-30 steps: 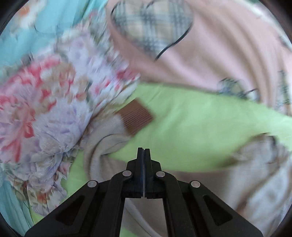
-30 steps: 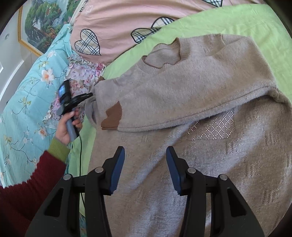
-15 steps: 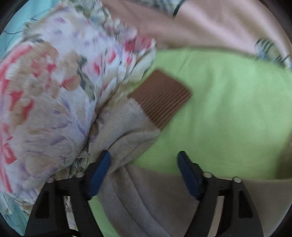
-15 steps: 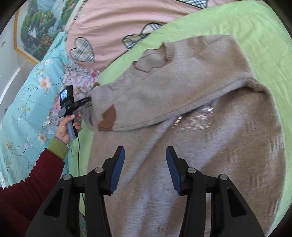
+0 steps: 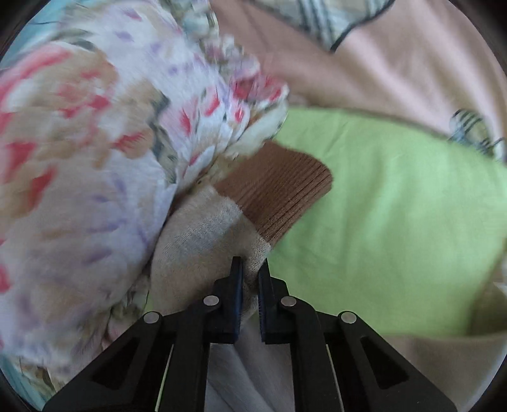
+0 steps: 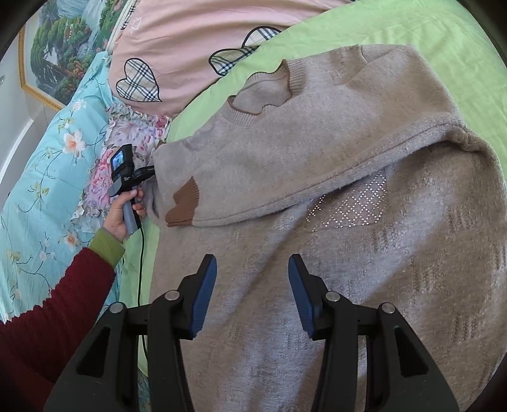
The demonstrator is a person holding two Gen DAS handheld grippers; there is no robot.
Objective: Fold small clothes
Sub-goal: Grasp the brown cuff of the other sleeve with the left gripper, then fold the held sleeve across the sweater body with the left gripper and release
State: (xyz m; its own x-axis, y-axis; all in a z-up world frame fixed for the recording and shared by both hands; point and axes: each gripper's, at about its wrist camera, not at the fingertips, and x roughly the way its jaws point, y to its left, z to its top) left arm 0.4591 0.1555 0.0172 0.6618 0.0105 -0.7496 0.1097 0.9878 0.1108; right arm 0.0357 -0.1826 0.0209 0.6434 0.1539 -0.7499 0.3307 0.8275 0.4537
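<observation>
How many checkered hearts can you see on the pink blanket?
3 in the right wrist view: one whole heart on the pink blanket, two half tucked behind the green sheet at and. More may be hidden.

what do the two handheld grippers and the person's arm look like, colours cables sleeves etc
Both grippers are black angular linkages with silver pivot pins and blue pads: the right gripper and left gripper. From outside, the left one has a grey handle, a small lit screen and a thin black cable. The sleeve is dark red knit with a green cuff.
</observation>
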